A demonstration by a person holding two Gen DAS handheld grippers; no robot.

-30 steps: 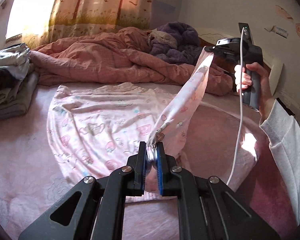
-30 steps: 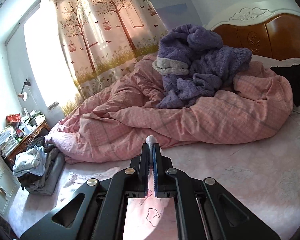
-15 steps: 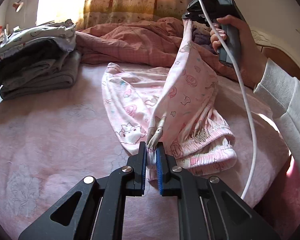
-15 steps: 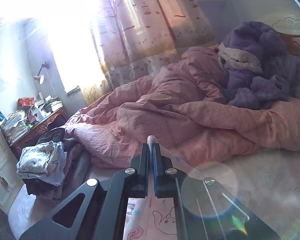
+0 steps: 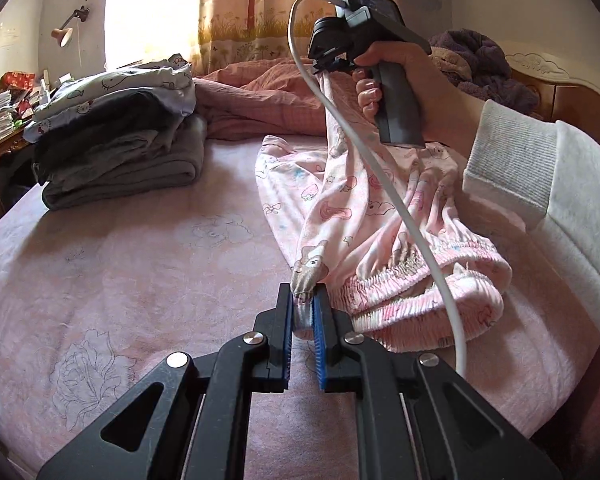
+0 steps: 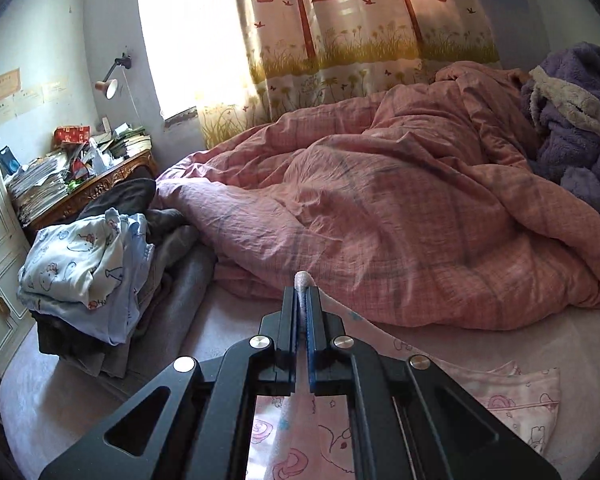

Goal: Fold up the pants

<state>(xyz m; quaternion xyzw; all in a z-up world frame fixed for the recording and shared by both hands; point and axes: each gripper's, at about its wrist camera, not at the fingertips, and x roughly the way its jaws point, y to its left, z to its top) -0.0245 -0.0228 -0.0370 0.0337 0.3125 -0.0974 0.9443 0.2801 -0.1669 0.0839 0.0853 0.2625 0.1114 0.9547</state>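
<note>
Pants [image 5: 364, 216]: pink, printed with cartoon animals and shapes; part lies on the bed sheet [image 5: 132, 264], part is lifted between the two grippers. The gathered elastic waistband lies bunched just right of the left gripper.
Left gripper [image 5: 303, 312]: low over the sheet, blue pads pressed on a bunched edge of the pants; jaws narrow, cloth between them.
Right gripper [image 5: 324, 65]: held high in the person's hand [image 5: 404, 80], above and beyond the left one; a strip of the pants hangs from it down toward the waistband.
Right gripper, own view [image 6: 302, 300]: jaws almost together, a small tuft of pink cloth [image 6: 302, 280] showing at the tips; more printed fabric spreads below the fingers.
White cable [image 5: 380, 168]: runs from the top of the right gripper down across the pants.
Sleeve [image 5: 540, 200]: white, ribbed cuff, at right.
Folded stack [image 5: 116, 136]: grey and printed garments, on the sheet well left of the pants.
Quilt [image 6: 380, 208]: pink check, crumpled beyond the pants.
Writing: papers on the wall [image 6: 20, 92] carry print too small to read; no brand legible.
</note>
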